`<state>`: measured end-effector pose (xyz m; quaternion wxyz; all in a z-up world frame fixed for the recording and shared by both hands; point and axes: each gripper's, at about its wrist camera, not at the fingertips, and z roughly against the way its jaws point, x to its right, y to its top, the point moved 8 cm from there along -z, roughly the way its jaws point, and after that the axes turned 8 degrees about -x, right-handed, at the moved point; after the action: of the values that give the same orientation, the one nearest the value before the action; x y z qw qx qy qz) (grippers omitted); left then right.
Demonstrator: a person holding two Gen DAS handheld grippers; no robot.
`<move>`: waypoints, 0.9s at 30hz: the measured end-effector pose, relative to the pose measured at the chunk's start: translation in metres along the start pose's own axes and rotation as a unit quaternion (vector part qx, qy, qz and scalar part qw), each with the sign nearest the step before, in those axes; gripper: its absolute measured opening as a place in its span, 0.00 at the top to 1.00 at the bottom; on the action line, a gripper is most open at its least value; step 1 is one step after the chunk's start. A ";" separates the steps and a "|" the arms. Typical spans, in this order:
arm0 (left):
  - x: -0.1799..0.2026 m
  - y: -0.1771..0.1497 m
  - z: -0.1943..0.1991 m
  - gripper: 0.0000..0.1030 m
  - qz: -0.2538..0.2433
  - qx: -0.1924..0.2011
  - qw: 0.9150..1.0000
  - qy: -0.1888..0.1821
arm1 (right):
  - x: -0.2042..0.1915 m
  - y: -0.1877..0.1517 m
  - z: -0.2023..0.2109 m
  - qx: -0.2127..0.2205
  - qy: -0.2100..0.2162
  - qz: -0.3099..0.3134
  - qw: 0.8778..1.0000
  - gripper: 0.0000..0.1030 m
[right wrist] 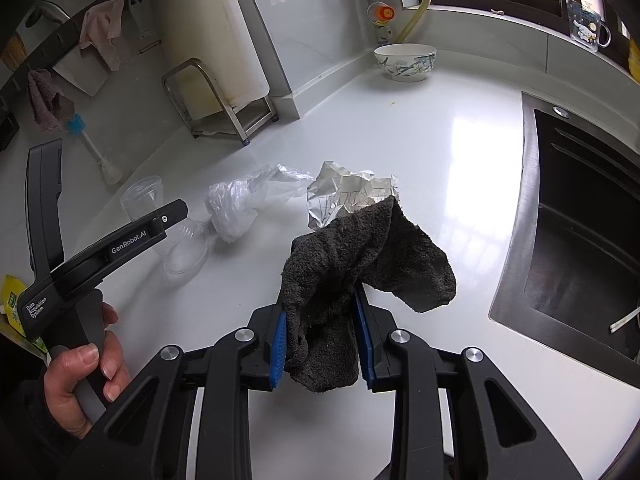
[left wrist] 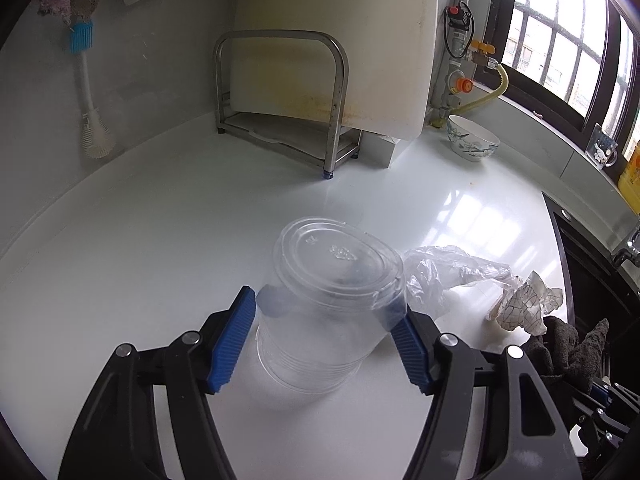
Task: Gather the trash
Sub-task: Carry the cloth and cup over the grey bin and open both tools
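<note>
A clear plastic cup stands upside down and tilted on the white counter, between the blue pads of my left gripper, which is shut on it. A crumpled clear plastic bag and a crumpled patterned paper wrapper lie to its right. My right gripper is shut on a dark grey cloth held above the counter. In the right wrist view, the cup, the bag and the wrapper lie ahead, with the left gripper's body at the left.
A steel rack and a white cutting board stand at the back. A patterned bowl sits by the gas pipe. A black sink is on the right. A bottle brush leans on the left wall.
</note>
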<state>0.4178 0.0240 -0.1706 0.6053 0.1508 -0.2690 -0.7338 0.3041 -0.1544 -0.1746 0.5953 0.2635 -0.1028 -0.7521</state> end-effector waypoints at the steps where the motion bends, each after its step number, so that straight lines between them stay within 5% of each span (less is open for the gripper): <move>1: 0.000 -0.001 0.003 0.37 -0.002 0.000 1.000 0.001 | -0.001 0.000 0.002 0.001 0.000 0.001 1.000 0.73; 13: -0.004 -0.025 0.063 0.37 0.002 0.011 1.000 0.012 | -0.025 -0.010 0.053 0.021 0.021 0.039 0.999 0.73; 27: 0.002 -0.087 0.141 0.37 0.022 0.011 0.999 0.048 | -0.020 -0.074 0.097 -0.004 0.048 0.078 0.996 0.73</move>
<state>0.2699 0.0627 -0.1070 0.6318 0.1864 -0.2514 -0.7092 0.1944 -0.1313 -0.1220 0.6572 0.2882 -0.0912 -0.6905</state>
